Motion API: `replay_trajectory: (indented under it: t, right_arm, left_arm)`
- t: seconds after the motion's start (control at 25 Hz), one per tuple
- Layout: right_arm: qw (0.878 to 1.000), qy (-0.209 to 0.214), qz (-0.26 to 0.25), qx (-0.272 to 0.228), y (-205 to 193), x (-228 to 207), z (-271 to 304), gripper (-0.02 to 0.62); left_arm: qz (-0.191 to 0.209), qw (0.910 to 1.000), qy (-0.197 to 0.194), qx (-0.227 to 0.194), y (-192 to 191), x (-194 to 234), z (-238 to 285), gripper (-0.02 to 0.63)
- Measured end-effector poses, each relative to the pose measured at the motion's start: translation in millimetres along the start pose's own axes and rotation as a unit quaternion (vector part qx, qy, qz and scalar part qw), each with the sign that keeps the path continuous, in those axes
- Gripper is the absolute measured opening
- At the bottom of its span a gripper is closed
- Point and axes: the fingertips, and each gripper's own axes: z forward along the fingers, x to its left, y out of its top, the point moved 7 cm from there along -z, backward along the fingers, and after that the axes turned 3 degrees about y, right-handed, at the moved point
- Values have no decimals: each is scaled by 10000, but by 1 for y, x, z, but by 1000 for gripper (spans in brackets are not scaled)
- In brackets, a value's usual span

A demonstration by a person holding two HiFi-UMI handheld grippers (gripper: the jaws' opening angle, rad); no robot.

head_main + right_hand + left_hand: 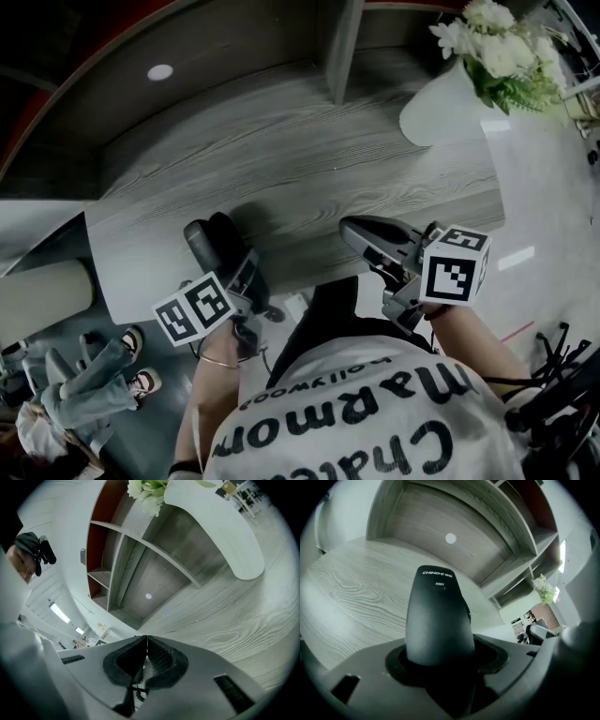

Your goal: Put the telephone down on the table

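The telephone is a black handset (211,246) and my left gripper (227,262) is shut on it near the front edge of the grey wood-grain table (309,150). In the left gripper view the handset (438,616) sticks out forward from between the jaws, over the table (351,592). Whether it touches the wood I cannot tell. My right gripper (361,234) hovers to the right over the table, shut with nothing in it. Its jaw tips meet in the right gripper view (146,639), and a dark coiled cord (137,693) shows below them.
A white vase (450,103) with white flowers (506,47) stands at the table's back right. A shelf upright (345,47) rises behind the table, with a small round white disc (159,72) on the back panel. A person's legs and shoes (103,370) show on the floor at lower left.
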Motion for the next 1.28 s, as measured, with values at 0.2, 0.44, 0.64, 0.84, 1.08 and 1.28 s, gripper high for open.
replay_trajectory:
  t: [0.2, 0.44, 0.64, 0.84, 1.08, 1.28]
  right_arm:
    - [9999, -59, 77, -63, 2, -5, -2, 12]
    - [9997, 45, 230, -77, -1, -5, 2, 12]
    - [9998, 91, 149, 23, -6, 0, 1, 12]
    - [9999, 125, 95, 33, -9, 6, -3, 11]
    - [9999, 98, 111, 12, -11, 5, -12, 11]
    - [9999, 103, 107, 12, -12, 5, -15, 12]
  left_arm:
    - [345, 9993, 124, 118, -1, -3, 2, 281]
    - [648, 9975, 243, 124, -3, -7, 5, 281]
    - [589, 9980, 219, 52, -4, -6, 6, 281]
    - [732, 9967, 360, -4, -6, -7, 6, 281]
    - [1121, 9919, 596, -44, -10, -11, 7, 282]
    - [1239, 9898, 700, -36, -11, -12, 8, 284]
